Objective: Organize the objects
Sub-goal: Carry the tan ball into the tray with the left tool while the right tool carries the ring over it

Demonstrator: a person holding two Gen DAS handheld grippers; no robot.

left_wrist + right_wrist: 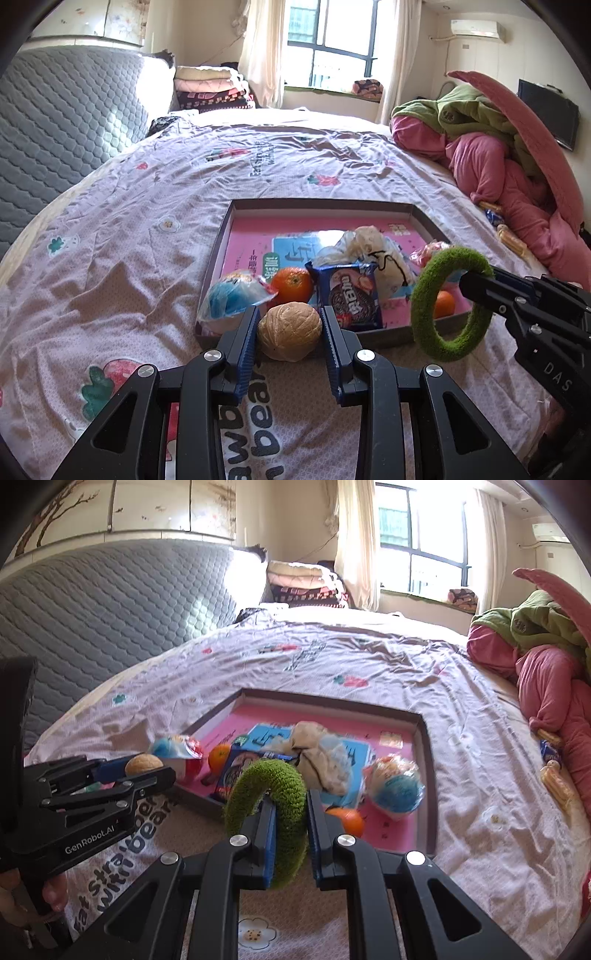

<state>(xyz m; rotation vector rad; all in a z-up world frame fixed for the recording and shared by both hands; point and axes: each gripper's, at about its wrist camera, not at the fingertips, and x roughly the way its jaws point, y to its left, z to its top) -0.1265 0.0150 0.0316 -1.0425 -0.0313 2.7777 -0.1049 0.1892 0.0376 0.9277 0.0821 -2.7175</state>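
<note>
Sitting btwn left gripper [290, 325] fingers: walnut [289, 331] (touching both).

Both wrist views low over the bed [147, 229], facing the window [332, 40]; shared: tray [214, 254] close ahead.

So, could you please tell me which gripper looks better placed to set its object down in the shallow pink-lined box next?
Probably the right gripper: its fuzzy green ring hangs at the shallow pink-lined box's near edge. The left gripper, clamping a tan walnut-like ball, sits just short of that edge.
</note>
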